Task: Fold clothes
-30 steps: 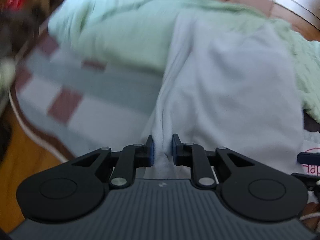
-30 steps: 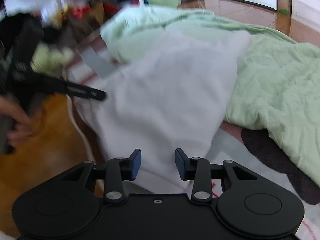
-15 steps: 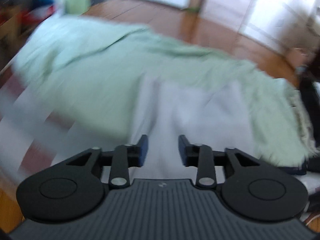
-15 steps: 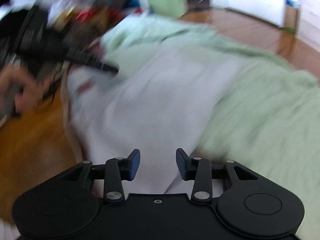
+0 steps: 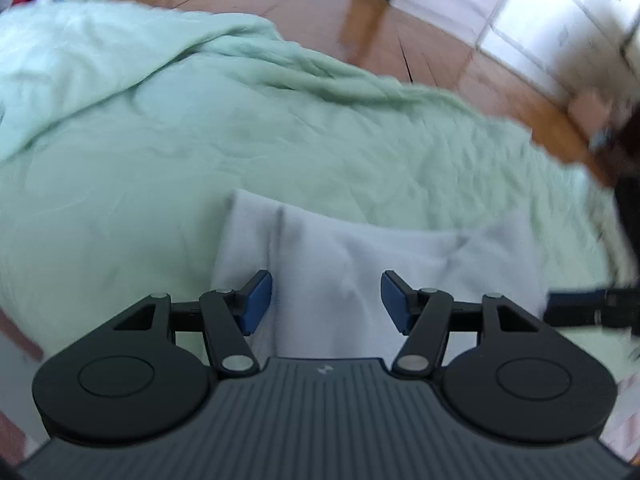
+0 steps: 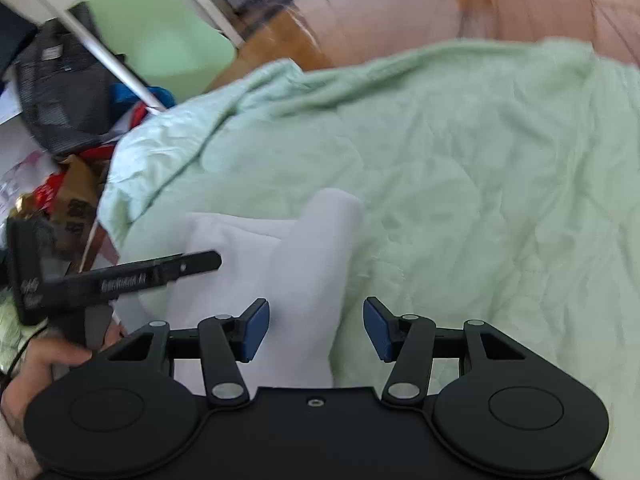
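Note:
A pale grey-white garment (image 5: pixel 360 256) lies folded on a light green quilt (image 5: pixel 160 128). My left gripper (image 5: pixel 326 302) is open and empty, its jaws wide apart just above the garment's near part. My right gripper (image 6: pixel 316 330) is open and empty over the garment's right edge (image 6: pixel 296 272); the quilt (image 6: pixel 480 160) spreads beyond it. The left gripper's black finger (image 6: pixel 160 270) shows at the left of the right wrist view, over the garment. The right gripper's tip (image 5: pixel 580 306) shows at the right edge of the left wrist view.
Wooden floor (image 5: pixel 360 16) lies beyond the quilt. Clutter of bags and boxes (image 6: pixel 60 120) stands at the left in the right wrist view, with a green wall (image 6: pixel 160 40) behind. The person's hand (image 6: pixel 36 376) holds the left gripper.
The left gripper, shut on the garment a second ago, has let go and opened wide. Both grippers moved forward over the quilt, and the garment now lies shorter and folded.

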Demonstrator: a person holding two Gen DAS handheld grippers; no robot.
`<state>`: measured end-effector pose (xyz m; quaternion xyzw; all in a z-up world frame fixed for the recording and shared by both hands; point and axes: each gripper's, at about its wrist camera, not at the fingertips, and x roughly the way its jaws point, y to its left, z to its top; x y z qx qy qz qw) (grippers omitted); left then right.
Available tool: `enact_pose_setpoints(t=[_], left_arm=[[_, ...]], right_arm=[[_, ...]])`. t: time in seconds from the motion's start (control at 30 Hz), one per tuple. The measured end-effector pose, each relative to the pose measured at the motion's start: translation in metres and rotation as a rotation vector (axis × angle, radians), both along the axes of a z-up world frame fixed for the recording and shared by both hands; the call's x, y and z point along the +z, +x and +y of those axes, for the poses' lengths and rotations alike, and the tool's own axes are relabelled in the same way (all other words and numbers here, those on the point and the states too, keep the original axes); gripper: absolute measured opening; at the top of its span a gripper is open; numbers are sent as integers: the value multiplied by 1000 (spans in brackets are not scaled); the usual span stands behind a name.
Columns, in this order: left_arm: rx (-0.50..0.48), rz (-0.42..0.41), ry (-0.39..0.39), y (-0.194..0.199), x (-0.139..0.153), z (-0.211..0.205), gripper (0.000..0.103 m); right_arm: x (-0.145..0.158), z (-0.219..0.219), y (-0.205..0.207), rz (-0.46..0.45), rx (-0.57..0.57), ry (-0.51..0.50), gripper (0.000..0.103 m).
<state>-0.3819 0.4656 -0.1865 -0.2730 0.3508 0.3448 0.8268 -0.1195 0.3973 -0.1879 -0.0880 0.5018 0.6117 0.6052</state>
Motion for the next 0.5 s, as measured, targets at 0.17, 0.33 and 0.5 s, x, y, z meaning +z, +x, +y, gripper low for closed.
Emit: enact_pose_setpoints(t=[0.17,0.33,0.5], left_arm=[[-48,67,95,17,-8,-12,48],[21,-32,112,4,7,-15,9],[41,-156,361,-21,48,-59,8]], right_arm=[[-7,13,3,-22,-107,5,58],[-5,19,6,22,-118,28,58],[3,16,4,-6,-107,63,58]])
